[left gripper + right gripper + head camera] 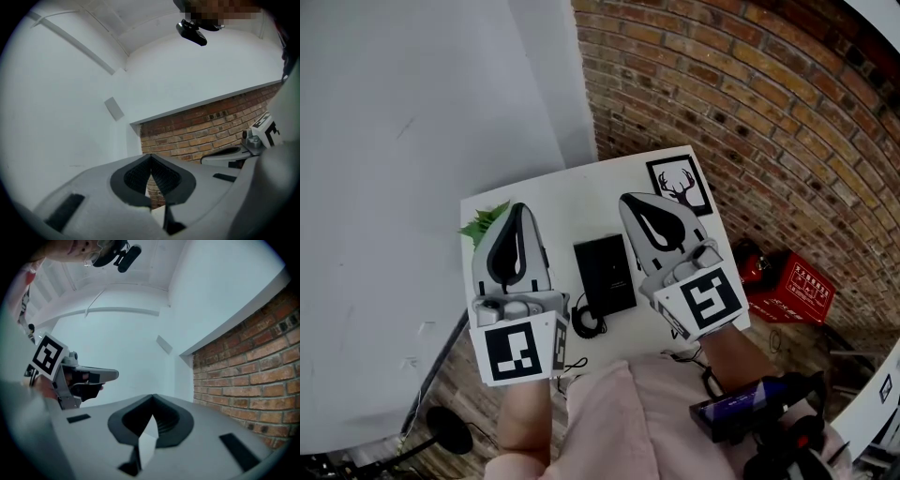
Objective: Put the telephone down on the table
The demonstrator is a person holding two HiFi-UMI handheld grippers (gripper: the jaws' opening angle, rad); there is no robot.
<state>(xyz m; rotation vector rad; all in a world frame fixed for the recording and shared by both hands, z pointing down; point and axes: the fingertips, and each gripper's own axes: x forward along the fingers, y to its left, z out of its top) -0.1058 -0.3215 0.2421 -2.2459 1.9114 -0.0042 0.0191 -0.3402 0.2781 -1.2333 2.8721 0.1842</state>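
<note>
Overhead, a red brick wall [750, 94] meets a plain white wall [422, 112], and a small white table [581, 202] stands in the corner where they join. On the floor off the table's right edge sits a red crate [792, 286], against the foot of the brick.

A person holds two grey claws level above the table, side by side and well apart. The left gripper [517, 208] hangs over the table's left half, its tip toward the far left corner. Its own view shows the ribbed pads clenched tip to tip with nothing between them, only brick visible through the gap behind. The right gripper [628, 199] hangs over the right half, angled toward the far edge. Its jaws are likewise pressed together and empty. Each carries a cube with black-and-white square markers at its rear.

The telephone [605, 274], a flat black slab, lies on the table between the two claws, near the middle and closer to the near edge. Neither claw touches it.

A black-framed picture of a deer's head [680, 186] lies flat at the table's far right corner. A spray of green leaves [487, 223] shows at the left edge, partly hidden under the left claw. A dark coiled cord [586, 323] sits at the near edge, just beside the telephone's near left corner.
</note>
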